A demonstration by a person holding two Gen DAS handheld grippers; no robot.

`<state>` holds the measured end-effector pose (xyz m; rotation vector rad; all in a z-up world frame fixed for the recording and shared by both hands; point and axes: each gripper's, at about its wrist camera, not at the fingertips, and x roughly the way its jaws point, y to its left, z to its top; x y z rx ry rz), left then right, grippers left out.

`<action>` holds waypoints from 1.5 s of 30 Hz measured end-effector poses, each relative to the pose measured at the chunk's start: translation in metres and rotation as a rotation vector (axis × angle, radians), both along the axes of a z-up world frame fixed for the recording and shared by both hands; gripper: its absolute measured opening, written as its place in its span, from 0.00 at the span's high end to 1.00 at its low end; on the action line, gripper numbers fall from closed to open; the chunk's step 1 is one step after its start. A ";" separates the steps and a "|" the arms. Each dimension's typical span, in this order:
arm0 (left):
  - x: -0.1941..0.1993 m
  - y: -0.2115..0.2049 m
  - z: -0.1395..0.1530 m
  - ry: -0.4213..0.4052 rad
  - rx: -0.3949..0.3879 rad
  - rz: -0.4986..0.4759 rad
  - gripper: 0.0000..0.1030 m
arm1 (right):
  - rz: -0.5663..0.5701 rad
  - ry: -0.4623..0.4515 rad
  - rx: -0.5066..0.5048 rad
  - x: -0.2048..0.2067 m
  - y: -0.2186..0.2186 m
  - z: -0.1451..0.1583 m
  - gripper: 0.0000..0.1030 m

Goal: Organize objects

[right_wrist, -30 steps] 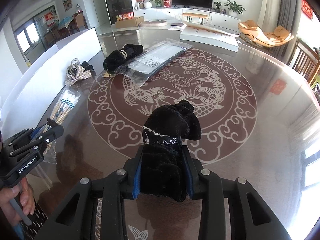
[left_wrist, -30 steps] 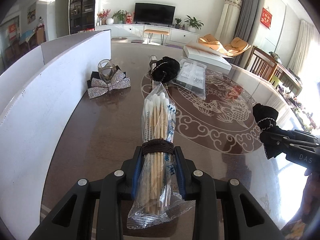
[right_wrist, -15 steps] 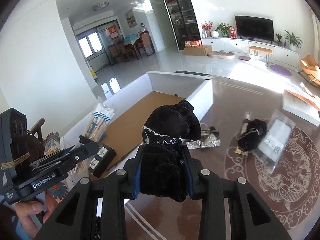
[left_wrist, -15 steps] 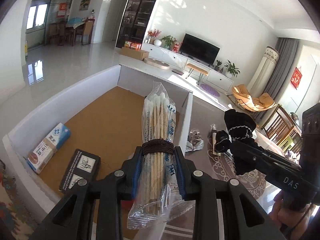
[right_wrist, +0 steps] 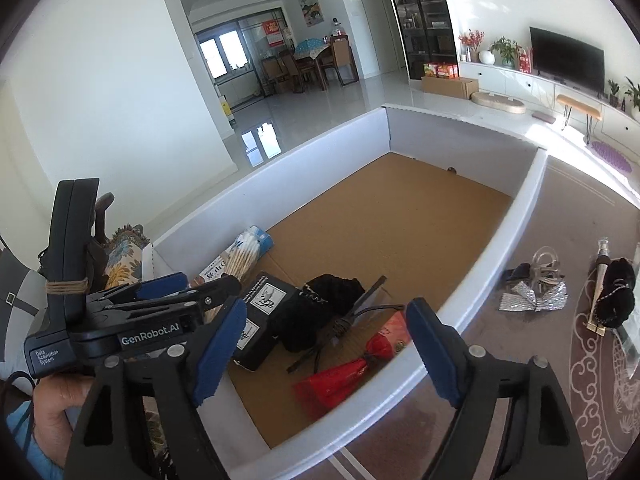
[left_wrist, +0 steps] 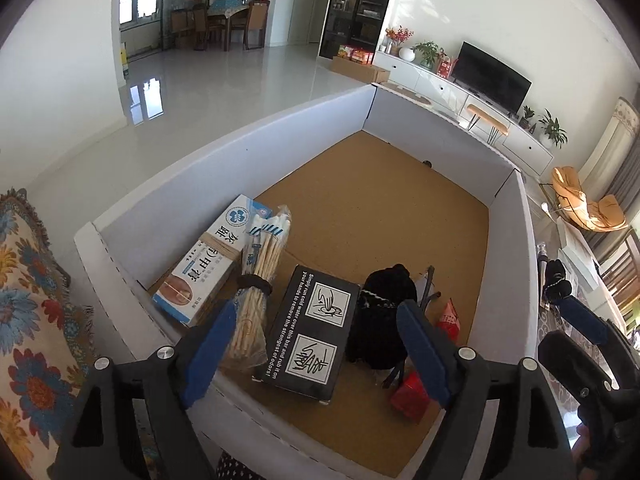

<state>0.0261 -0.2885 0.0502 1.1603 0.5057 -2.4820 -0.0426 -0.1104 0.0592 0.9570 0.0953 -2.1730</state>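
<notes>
Sunlit living room with a pale tiled floor, a television on a long white cabinet at the far right and a dining set at the far end; at the left edge of a brown table [right_wrist: 520,364] sits a big white-walled box [left_wrist: 224,184] with a cardboard floor. Left gripper [left_wrist: 312,354] hangs over the box's near-left corner, its jaws having just been opening and now spread wide, nothing pressed between the blue pads; below them the bag of cotton swabs [left_wrist: 260,280], bound with a dark hair tie, lies just beside a white and blue carton [left_wrist: 208,268] on its left and a black printed box [left_wrist: 312,336] on its right. Right gripper [right_wrist: 326,346] is over the near wall, its jaws likewise just opened and wide, holding nothing; the black velvet scrunchie [right_wrist: 320,308] lies on the box floor just right of the black printed box, with a dark clip [right_wrist: 360,304] and a red mesh pouch [right_wrist: 344,376] nearer the right wall. Out on the table, right of the box, lie a glittery silver bow [right_wrist: 532,296] and another black scrunchie [right_wrist: 614,296].
</notes>
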 end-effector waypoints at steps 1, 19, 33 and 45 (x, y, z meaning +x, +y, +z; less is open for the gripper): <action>0.001 0.012 0.003 0.007 0.008 -0.021 0.20 | -0.027 0.042 0.017 0.004 0.017 0.000 0.07; -0.045 0.305 -0.063 -0.055 -0.027 -0.602 0.13 | -0.639 -0.055 0.316 0.037 0.353 -0.100 0.05; -0.046 0.287 -0.091 -0.067 -0.098 -0.495 0.13 | -0.667 -0.088 0.320 0.031 0.350 -0.108 0.02; -0.047 0.294 -0.095 -0.100 -0.158 -0.496 0.00 | -0.675 -0.115 0.299 0.030 0.354 -0.109 0.00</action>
